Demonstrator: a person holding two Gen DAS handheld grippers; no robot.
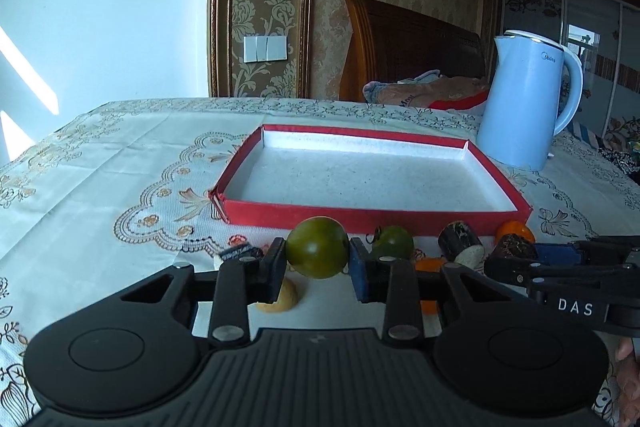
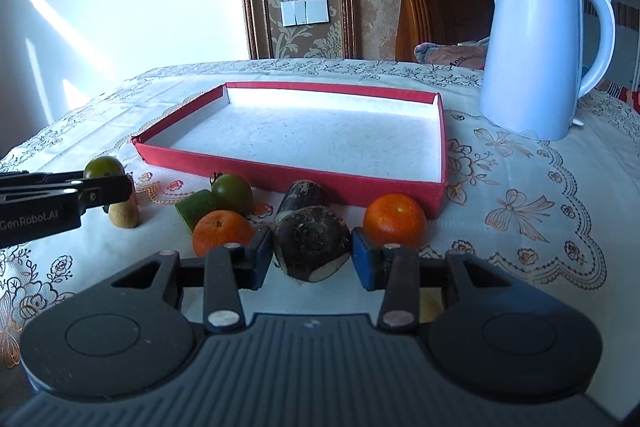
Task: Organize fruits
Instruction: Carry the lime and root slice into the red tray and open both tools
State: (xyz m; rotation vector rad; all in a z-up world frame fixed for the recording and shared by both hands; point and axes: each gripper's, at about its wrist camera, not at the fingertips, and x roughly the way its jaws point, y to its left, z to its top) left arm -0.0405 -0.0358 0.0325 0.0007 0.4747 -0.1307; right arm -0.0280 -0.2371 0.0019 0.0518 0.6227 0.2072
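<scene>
My left gripper point(image 1: 318, 261) is shut on a green tomato point(image 1: 318, 247) and holds it just above the cloth, in front of the empty red tray point(image 1: 360, 217). The right wrist view shows that tomato point(image 2: 104, 167) at the left gripper's tip point(image 2: 116, 187). My right gripper point(image 2: 312, 257) is shut on a dark-skinned chunk point(image 2: 310, 243) with a pale cut face, low over the table. Around it lie two oranges point(image 2: 394, 219) point(image 2: 220, 231), another green tomato point(image 2: 234, 191), a second dark chunk point(image 2: 304, 195), a green cut piece point(image 2: 196, 207) and a small tan fruit point(image 2: 125, 215).
A light blue kettle point(image 2: 536, 59) stands right of the red tray point(image 2: 280, 175), close to its far right corner. The embroidered tablecloth point(image 2: 520, 211) covers the table. A wooden headboard and bedding lie beyond the far edge.
</scene>
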